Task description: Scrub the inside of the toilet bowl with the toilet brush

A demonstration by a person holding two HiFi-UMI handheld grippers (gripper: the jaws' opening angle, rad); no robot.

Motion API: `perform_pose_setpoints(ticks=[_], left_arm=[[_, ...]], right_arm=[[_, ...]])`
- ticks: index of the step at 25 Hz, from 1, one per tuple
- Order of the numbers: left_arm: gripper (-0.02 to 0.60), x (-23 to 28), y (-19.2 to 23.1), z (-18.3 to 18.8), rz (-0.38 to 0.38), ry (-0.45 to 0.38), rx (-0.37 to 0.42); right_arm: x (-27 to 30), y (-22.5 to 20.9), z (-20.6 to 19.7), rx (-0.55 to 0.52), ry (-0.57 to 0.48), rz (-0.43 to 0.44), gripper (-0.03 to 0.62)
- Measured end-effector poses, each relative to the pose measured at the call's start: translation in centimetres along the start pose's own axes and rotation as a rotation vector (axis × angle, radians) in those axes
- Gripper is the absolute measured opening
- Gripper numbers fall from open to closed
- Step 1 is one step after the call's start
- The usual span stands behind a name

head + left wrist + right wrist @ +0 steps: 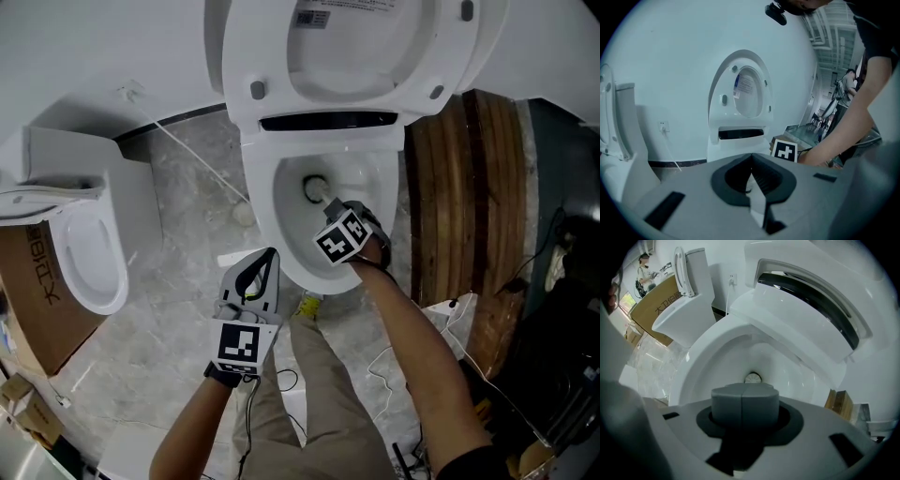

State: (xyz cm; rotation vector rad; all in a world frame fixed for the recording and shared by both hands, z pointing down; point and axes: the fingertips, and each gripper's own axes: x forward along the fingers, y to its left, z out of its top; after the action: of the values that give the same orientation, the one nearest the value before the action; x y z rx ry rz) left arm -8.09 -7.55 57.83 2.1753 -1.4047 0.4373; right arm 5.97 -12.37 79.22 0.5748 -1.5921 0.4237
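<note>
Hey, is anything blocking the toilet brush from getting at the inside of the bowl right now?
Nothing visible does. The lid is raised, and the toilet brush, clamped in the right gripper, has its head down inside the open bowl. The left gripper is shut, outside the bowl.

We see a grey marbled floor meeting a white wall; a second toilet and cardboard box stand left, wooden planks right, a white cord trailing from a socket.
</note>
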Motion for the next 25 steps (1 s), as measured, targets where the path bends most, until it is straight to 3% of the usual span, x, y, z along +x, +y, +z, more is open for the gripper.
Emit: perform_pose_setpoints(ticks=[7, 14, 25], left_arm=[[0.011, 1.1, -0.2, -0.2, 0.002, 0.011, 0.001], [0.011, 1.2, -1.1, 0.5, -0.003, 0.005, 0.012], [0.011, -0.6, -2.3, 0.5, -0.02, 0.014, 0.042]], right_arm=[[1.4, -0.9, 0.3, 0.003, 0.009, -0.007, 0.153], [1.9, 0.4, -1.7, -0.069, 0.064, -0.003, 0.158], [-0.7, 1.4, -3.8, 0.032, 0.048, 0.056, 0.16]])
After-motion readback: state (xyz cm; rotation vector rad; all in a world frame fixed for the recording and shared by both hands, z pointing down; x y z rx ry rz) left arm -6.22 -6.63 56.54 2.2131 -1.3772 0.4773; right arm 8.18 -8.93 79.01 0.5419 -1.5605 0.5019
